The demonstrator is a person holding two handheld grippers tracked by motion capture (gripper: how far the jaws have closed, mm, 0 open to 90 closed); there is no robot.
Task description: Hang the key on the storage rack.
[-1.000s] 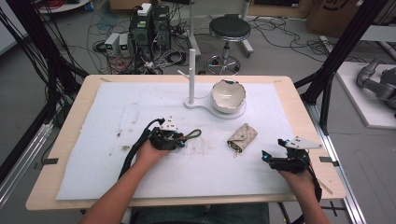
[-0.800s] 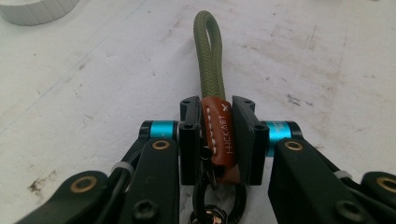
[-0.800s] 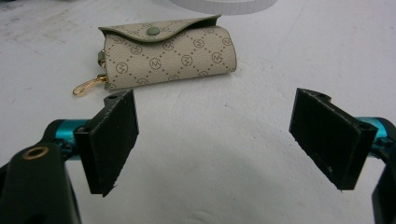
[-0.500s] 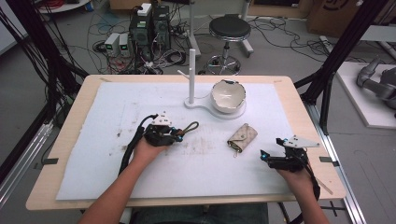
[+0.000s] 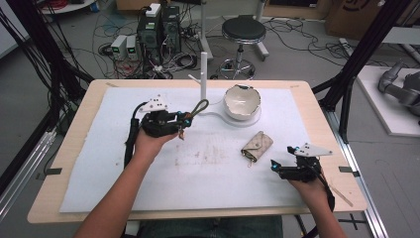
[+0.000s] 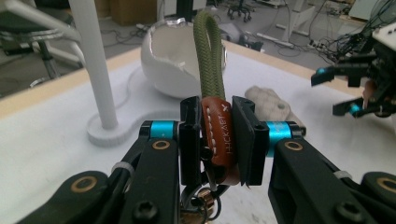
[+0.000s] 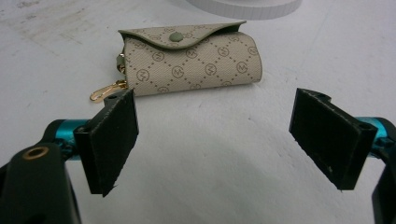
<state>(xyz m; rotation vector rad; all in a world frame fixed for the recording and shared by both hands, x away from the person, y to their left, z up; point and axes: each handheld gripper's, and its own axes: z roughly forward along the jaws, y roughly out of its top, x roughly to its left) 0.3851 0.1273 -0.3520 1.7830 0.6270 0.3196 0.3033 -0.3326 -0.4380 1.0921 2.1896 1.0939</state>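
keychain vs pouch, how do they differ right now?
The keychain is clamped in the left gripper and lifted off the mat; the pouch lies flat on the mat, untouched. The keychain is an olive cord loop with a brown leather tab; the pouch is beige patterned fabric, snapped shut. Both carry metal hardware.

Only real lettering I can make out is on the brown leather tab [image 6: 219, 135] of the keychain: stamped letters running along it, looks like "HICKMET" with an "x" near the top, though I wouldn't swear to the spelling. The beige pouch [image 7: 191, 58] is covered in a repeating circled "M" monogram.
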